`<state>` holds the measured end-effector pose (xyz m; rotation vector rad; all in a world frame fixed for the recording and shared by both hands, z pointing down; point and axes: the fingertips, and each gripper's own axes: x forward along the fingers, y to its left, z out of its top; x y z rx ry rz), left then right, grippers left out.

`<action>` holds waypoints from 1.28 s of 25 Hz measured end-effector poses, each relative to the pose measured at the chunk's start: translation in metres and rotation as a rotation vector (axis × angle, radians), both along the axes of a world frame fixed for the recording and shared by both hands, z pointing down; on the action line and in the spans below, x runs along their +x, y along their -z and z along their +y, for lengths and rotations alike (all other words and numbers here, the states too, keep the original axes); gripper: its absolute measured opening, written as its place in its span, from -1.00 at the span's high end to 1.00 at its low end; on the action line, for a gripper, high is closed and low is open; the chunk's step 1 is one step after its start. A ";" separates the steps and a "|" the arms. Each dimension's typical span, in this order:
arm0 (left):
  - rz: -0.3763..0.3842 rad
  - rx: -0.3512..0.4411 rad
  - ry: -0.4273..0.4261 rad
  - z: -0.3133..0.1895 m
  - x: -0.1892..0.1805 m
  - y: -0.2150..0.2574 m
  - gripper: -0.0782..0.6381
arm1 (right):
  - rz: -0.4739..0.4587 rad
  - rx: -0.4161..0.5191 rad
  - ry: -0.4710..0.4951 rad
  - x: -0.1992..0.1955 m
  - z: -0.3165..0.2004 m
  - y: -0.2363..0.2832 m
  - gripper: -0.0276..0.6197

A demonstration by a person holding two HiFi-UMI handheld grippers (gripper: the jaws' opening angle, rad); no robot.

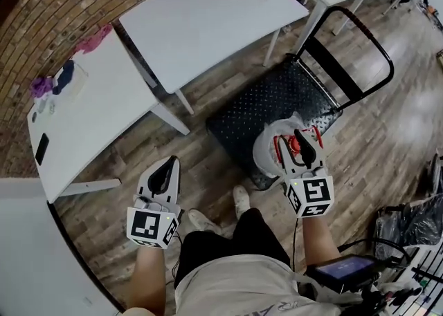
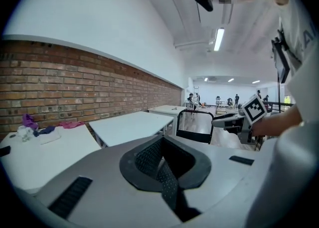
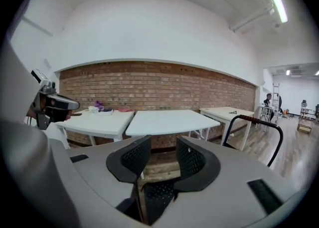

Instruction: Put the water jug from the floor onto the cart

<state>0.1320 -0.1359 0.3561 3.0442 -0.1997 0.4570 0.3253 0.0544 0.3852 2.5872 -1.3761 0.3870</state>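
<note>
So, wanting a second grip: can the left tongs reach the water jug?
Probably yes: mostly open floor separates the left tongs from the water jug, though the right tongs hover over it.

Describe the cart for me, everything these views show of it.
The cart is a low black platform trolley. Its flat deck has a studded, metal-looking tread and rounded corners. At the far end a black tubular loop handle stands upright with a dark crossbar. It sits on the wood-plank floor beside a white table. A translucent water jug with red fittings rests on its near corner. No wheels show.
</note>
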 end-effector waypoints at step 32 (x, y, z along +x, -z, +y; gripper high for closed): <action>0.164 0.018 0.097 -0.027 -0.140 0.098 0.78 | 0.175 0.122 0.100 -0.145 -0.038 0.131 0.90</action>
